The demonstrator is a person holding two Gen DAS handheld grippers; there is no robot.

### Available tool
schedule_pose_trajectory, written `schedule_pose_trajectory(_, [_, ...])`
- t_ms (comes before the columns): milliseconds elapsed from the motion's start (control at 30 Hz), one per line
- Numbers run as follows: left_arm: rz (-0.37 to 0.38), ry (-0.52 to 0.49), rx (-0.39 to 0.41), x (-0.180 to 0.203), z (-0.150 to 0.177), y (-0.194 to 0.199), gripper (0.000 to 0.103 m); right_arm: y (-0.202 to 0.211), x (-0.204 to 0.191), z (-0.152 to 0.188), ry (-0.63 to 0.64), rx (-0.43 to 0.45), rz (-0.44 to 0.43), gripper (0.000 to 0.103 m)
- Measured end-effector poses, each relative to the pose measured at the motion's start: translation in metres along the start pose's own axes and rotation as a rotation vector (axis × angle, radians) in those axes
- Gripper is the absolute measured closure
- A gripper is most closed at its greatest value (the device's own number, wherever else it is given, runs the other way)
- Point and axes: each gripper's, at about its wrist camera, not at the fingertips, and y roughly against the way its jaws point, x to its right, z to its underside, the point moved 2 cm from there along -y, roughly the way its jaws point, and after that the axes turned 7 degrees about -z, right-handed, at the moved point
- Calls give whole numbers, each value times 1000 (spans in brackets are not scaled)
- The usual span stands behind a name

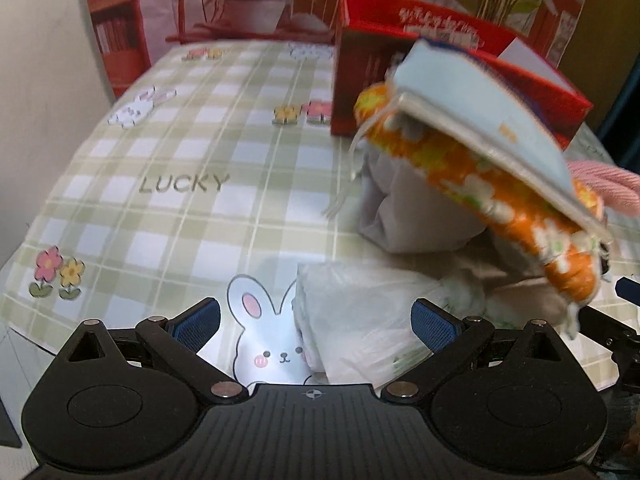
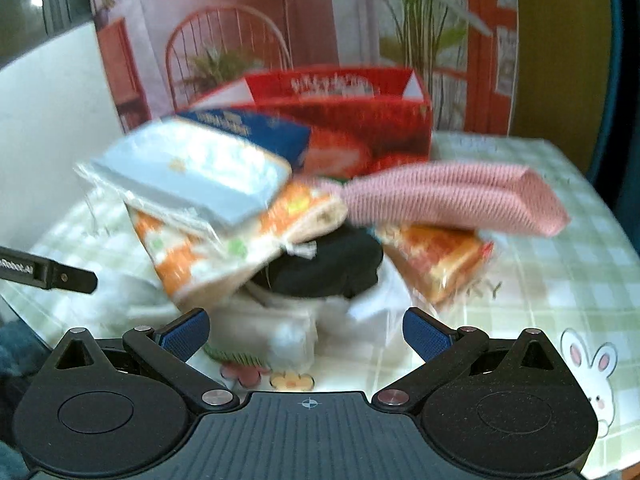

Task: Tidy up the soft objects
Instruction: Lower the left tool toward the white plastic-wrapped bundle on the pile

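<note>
A heap of soft things lies on the checked tablecloth point(image 1: 168, 152). On top are a pale blue folded cloth point(image 1: 476, 96) point(image 2: 188, 168) and an orange flowered cloth point(image 1: 480, 184) point(image 2: 192, 256), both blurred. A pink knitted piece point(image 2: 452, 200) point(image 1: 604, 184) lies across the heap. Under them are a black item point(image 2: 328, 268), a grey bundle point(image 1: 404, 208) and a white plastic-wrapped pack point(image 1: 360, 320) point(image 2: 276, 332). My left gripper point(image 1: 316, 324) is open, its fingers either side of the white pack. My right gripper point(image 2: 306, 334) is open in front of the heap, holding nothing.
An open red box point(image 1: 400, 76) point(image 2: 360, 120) stands behind the heap. A printed backdrop with plants hangs at the table's far edge. The left gripper's finger point(image 2: 52, 270) shows at the left of the right wrist view.
</note>
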Motion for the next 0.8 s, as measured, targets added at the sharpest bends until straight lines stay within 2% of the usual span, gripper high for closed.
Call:
schedule_pose_trajectory(167, [0,-7,-30,1,2,-18,1,-18,1,4,9,-47,48,0])
schedule_pose_trajectory(500, [59,43,-80,-7,10,-43,0,-47,2,11,20,-111,61,0])
schedule_pose_trajectory(800, [52,13,-51,-3,13,-47,0,-61,0,15,46,-153,80,0])
